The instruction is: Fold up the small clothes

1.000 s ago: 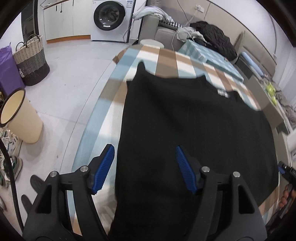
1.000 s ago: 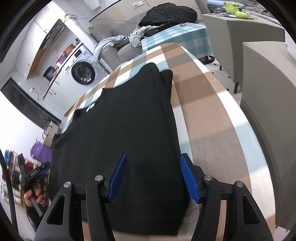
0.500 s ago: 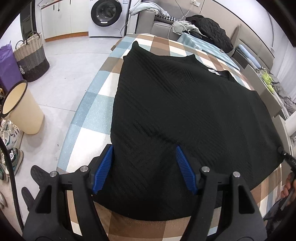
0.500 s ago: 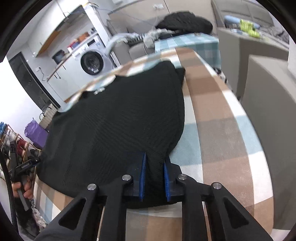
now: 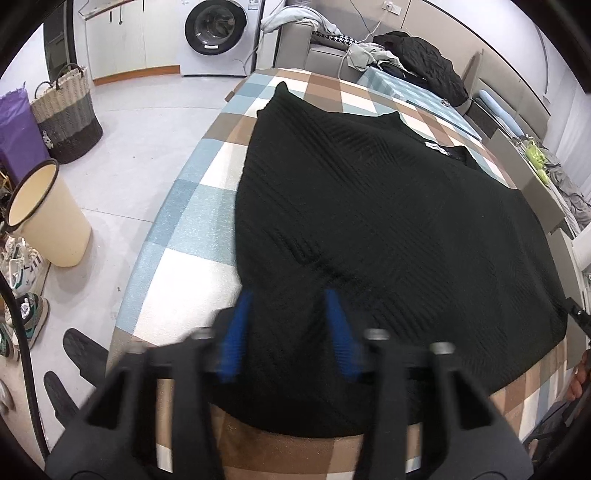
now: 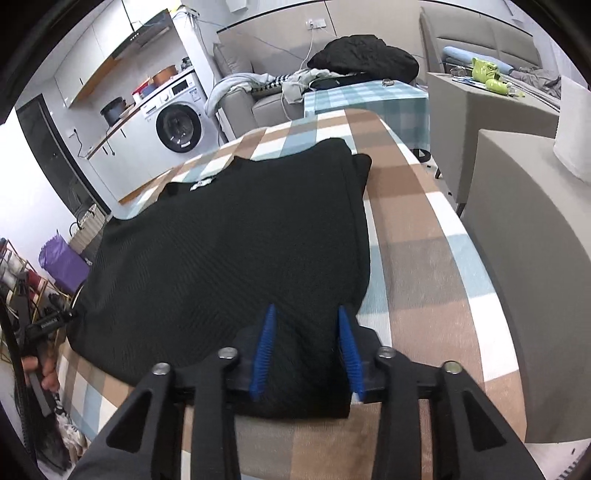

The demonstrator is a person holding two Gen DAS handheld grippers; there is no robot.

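Observation:
A black ribbed knit top (image 5: 388, 229) lies spread flat on the checked table (image 5: 192, 206), neck label toward the far side; it also shows in the right wrist view (image 6: 229, 243). My left gripper (image 5: 290, 325) is over the garment's near left hem, jaws open with black fabric between the blue pads, which look motion-blurred. My right gripper (image 6: 306, 339) is over the near right hem corner, jaws open, fabric between the pads. The checked table also shows in the right wrist view (image 6: 424, 266).
A cream bin (image 5: 44, 218), a woven basket (image 5: 66, 114) and shoes (image 5: 22, 266) stand on the floor left of the table. A washing machine (image 5: 216, 35) and a sofa with clothes (image 5: 413, 55) are at the back. Grey chairs (image 6: 517, 229) stand at the right.
The right gripper, shut on the hem half a second ago, has opened. The left gripper's jaws have narrowed around the hem. The garment, lifted a second ago, now lies flat.

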